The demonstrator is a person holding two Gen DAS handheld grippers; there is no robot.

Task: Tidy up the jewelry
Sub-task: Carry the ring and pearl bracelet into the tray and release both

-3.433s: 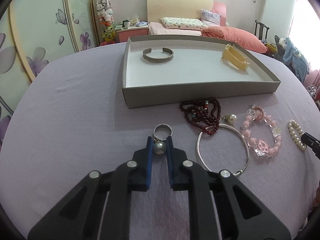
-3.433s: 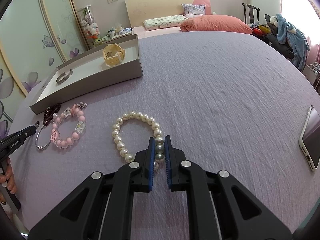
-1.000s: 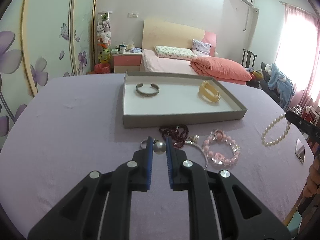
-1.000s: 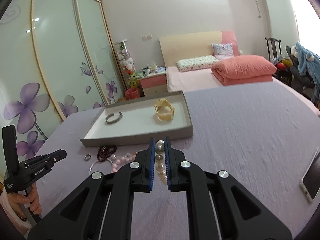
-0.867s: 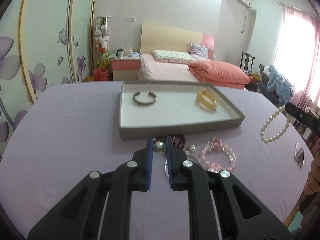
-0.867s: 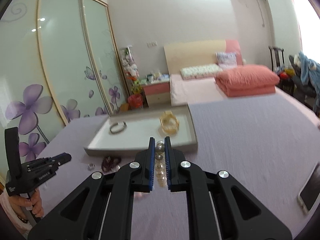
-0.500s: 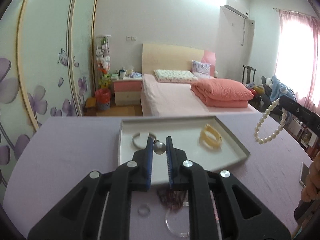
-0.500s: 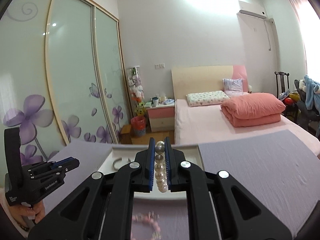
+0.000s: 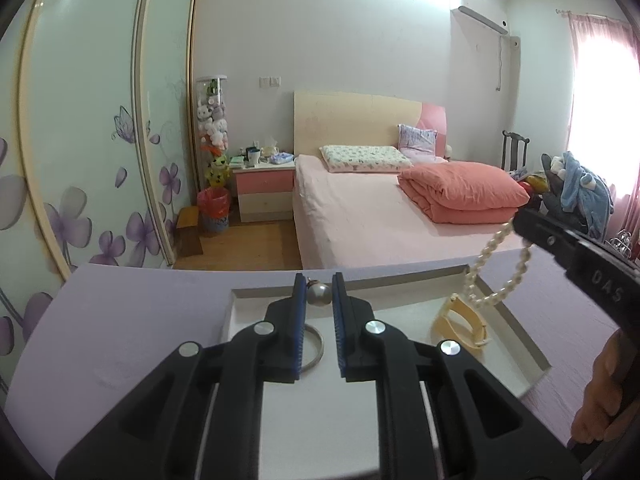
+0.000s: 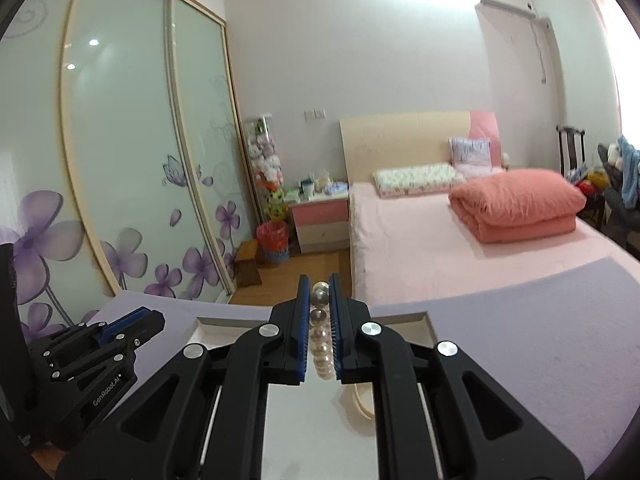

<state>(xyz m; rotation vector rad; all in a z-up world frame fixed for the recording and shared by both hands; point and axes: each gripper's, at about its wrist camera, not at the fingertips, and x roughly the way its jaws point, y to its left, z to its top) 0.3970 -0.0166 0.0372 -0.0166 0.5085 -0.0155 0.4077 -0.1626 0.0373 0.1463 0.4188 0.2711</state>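
Note:
My left gripper [image 9: 319,293] is shut on a grey pearl ring [image 9: 318,293] and holds it above the grey tray [image 9: 240,300]. A silver bangle [image 9: 314,350] and a yellow bracelet [image 9: 460,322] lie in the tray. My right gripper [image 10: 320,300] is shut on a white pearl bracelet [image 10: 321,342], which hangs over the tray [image 10: 420,320]. In the left wrist view the right gripper [image 9: 576,256] enters from the right and the pearl bracelet [image 9: 496,272] dangles above the yellow bracelet. The left gripper [image 10: 92,356] shows at lower left of the right wrist view.
The tray stands on a purple-covered table [image 9: 120,312]. Beyond the table's far edge are a pink bed [image 9: 380,216], a nightstand [image 9: 264,188] and sliding wardrobe doors [image 9: 80,140]. The other jewelry on the table is out of view.
Both grippers have lifted their pieces off the table and moved forward over the tray. The loose jewelry in front of the tray has dropped out of view.

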